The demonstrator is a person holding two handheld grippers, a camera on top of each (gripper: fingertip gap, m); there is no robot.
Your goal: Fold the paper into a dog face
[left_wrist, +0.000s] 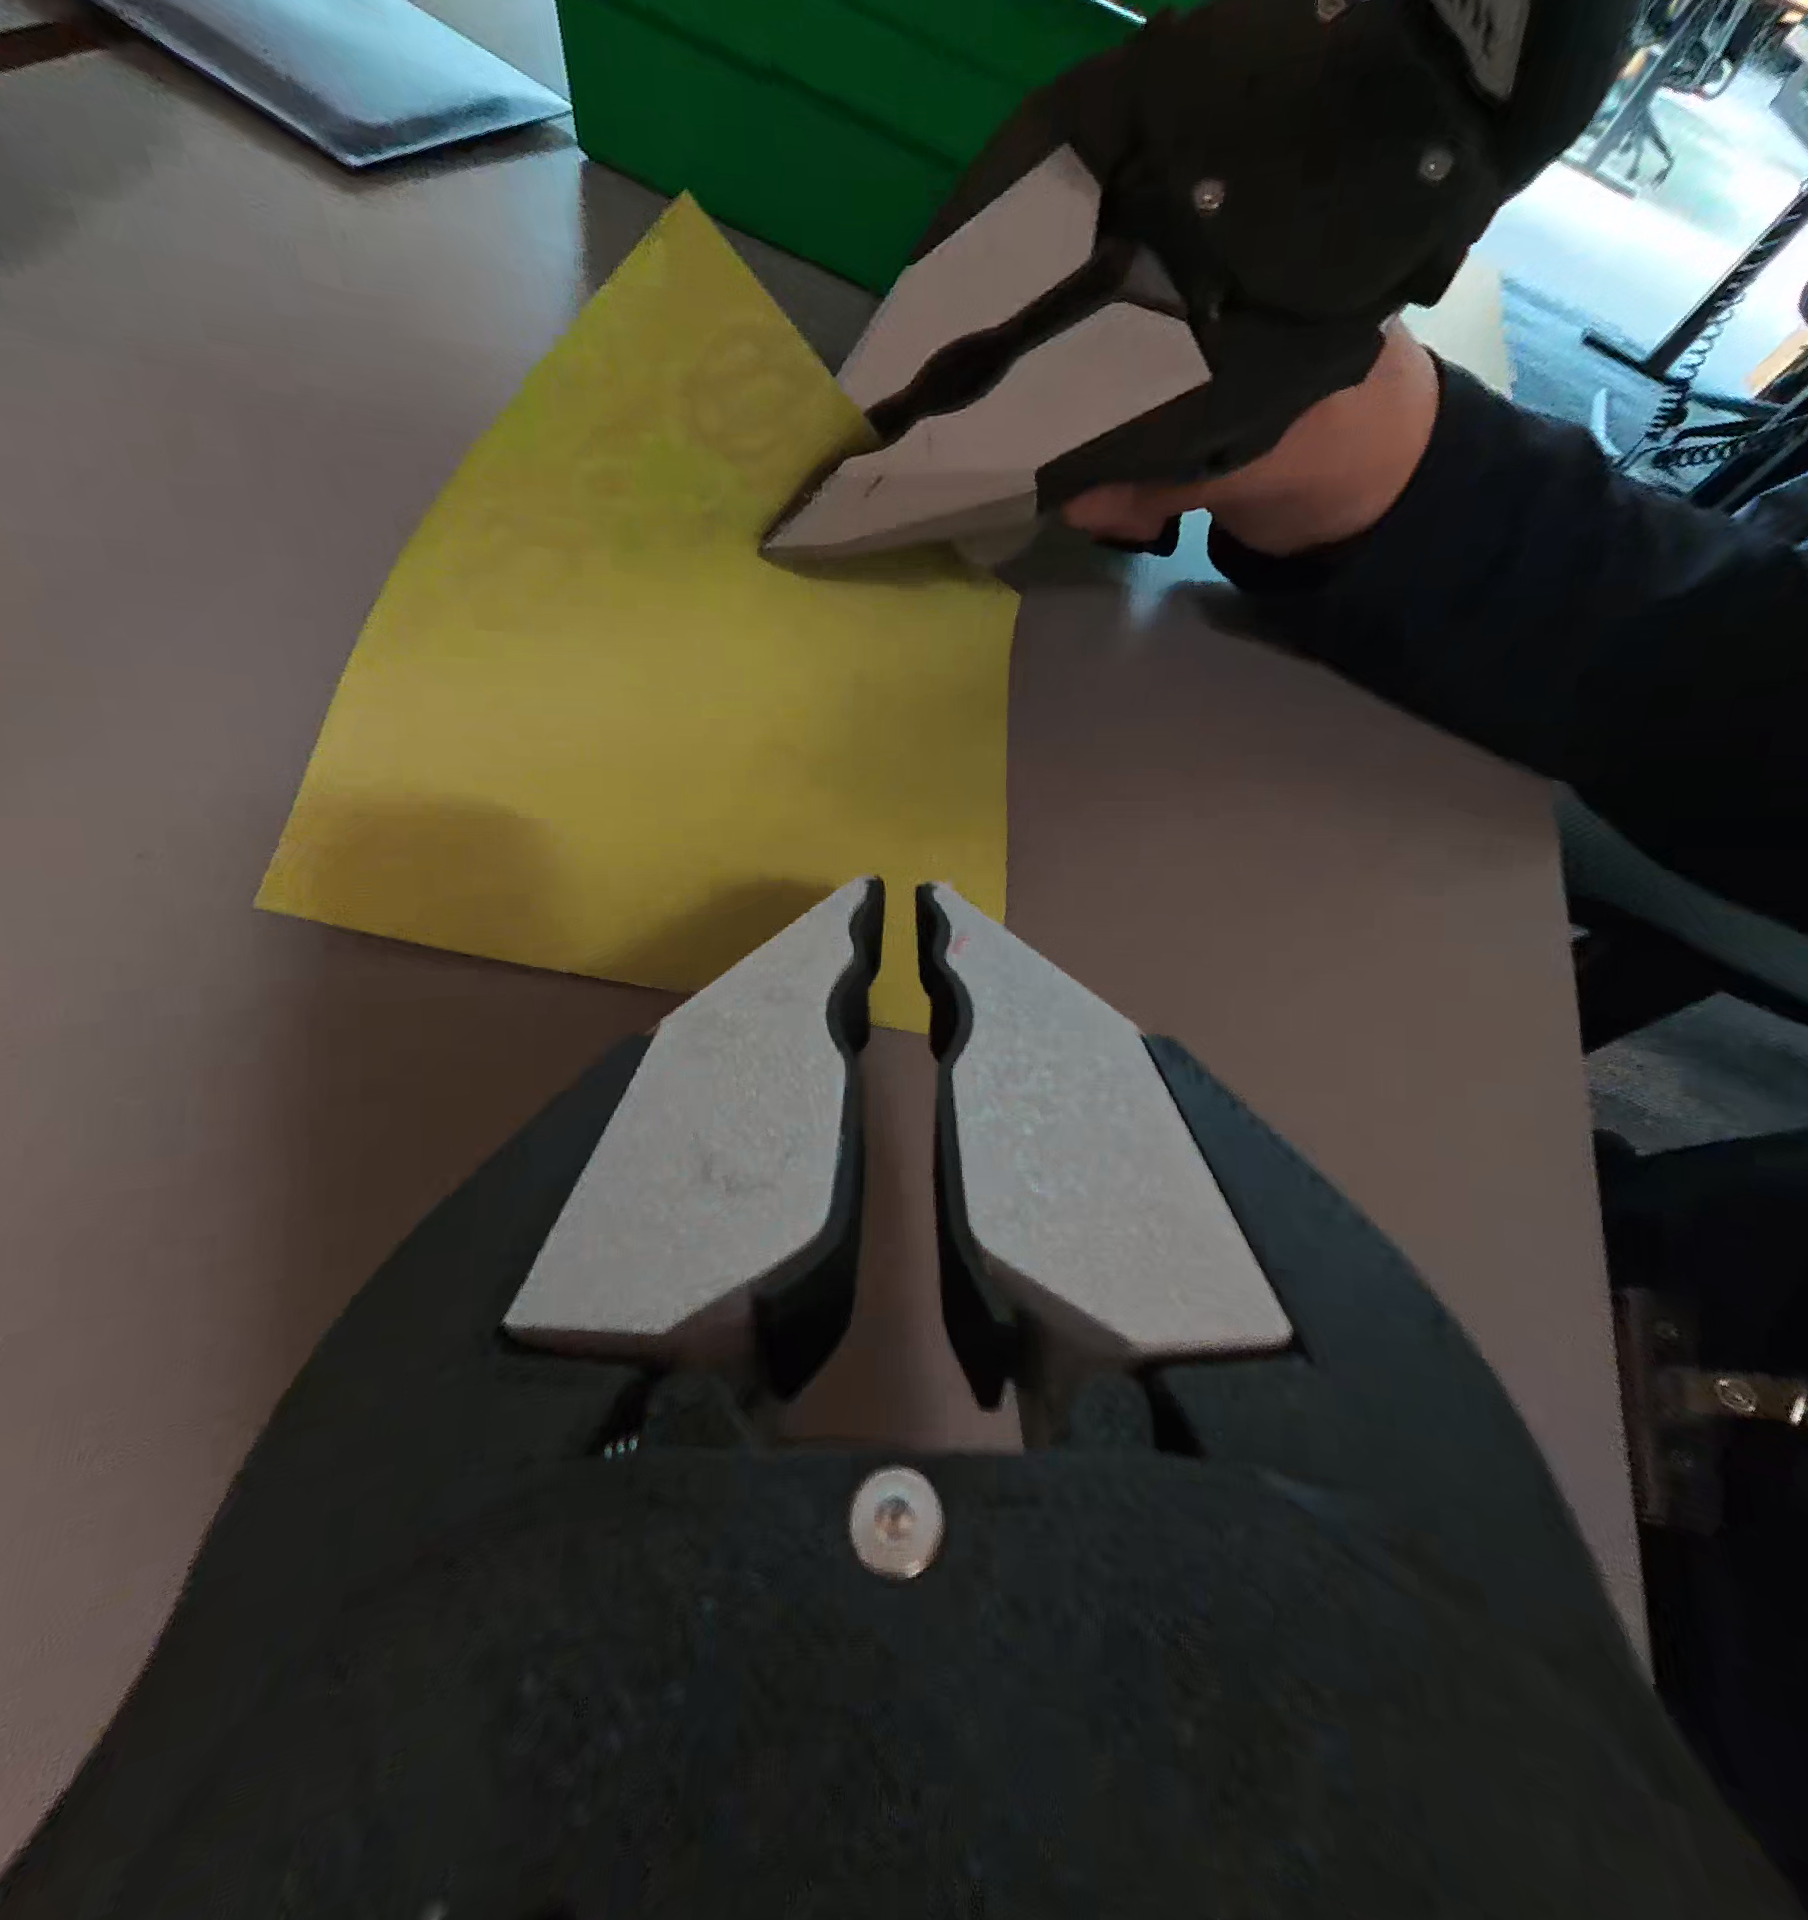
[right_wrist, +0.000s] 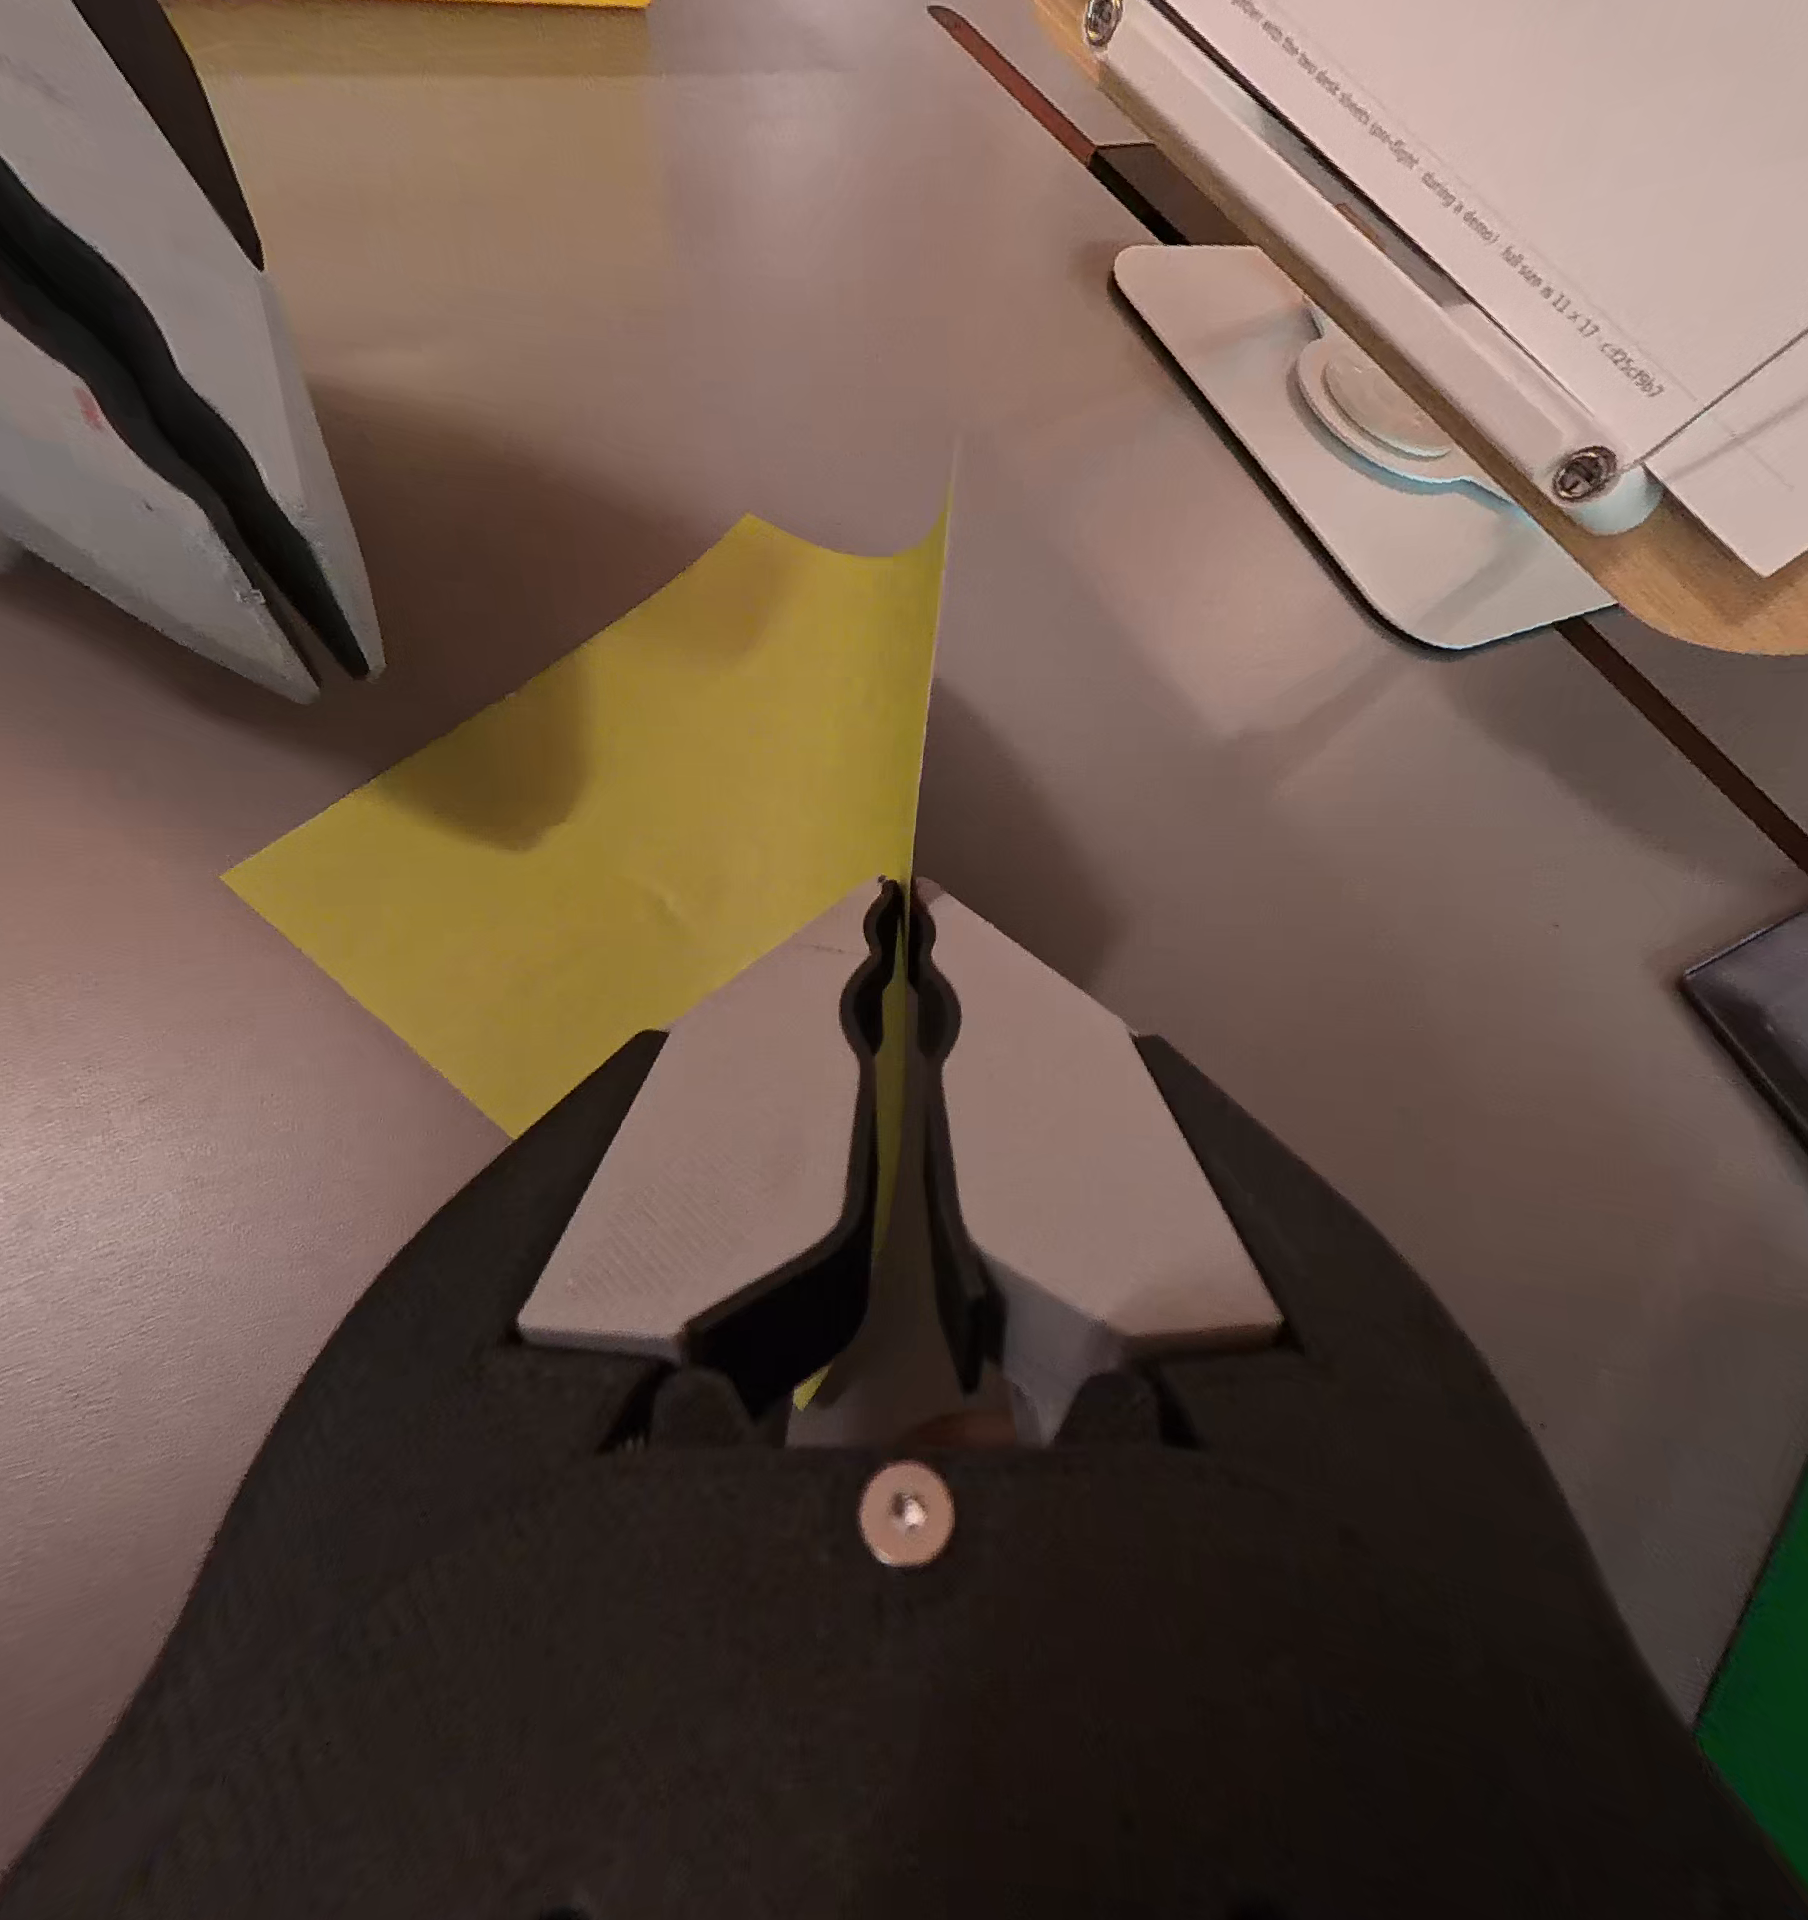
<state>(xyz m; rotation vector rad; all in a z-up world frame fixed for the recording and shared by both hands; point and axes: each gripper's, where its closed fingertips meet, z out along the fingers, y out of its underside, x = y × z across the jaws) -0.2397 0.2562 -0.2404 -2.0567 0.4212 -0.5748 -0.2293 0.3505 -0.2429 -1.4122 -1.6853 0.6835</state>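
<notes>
Yellow paper point(right_wrist: 588, 883) is lying on the table point(left_wrist: 1243, 831); the right gripper point(right_wrist: 905, 894) is pinching its corner, lifting to fold, while the left gripper point(left_wrist: 898, 904) is hovering, fingers slightly apart.

Paper point(left_wrist: 619, 707) on table point(left_wrist: 152, 520), bin point(left_wrist: 775, 104) behind it

Both grippers, left point(left_wrist: 900, 894) and right point(right_wrist: 905, 888), have black textured bodies, one silver screw point(left_wrist: 896, 1522) centred, grey wedge fingers point(left_wrist: 692, 1153) with wavy black pads; the person wears a black sleeve point(left_wrist: 1565, 613)
</notes>
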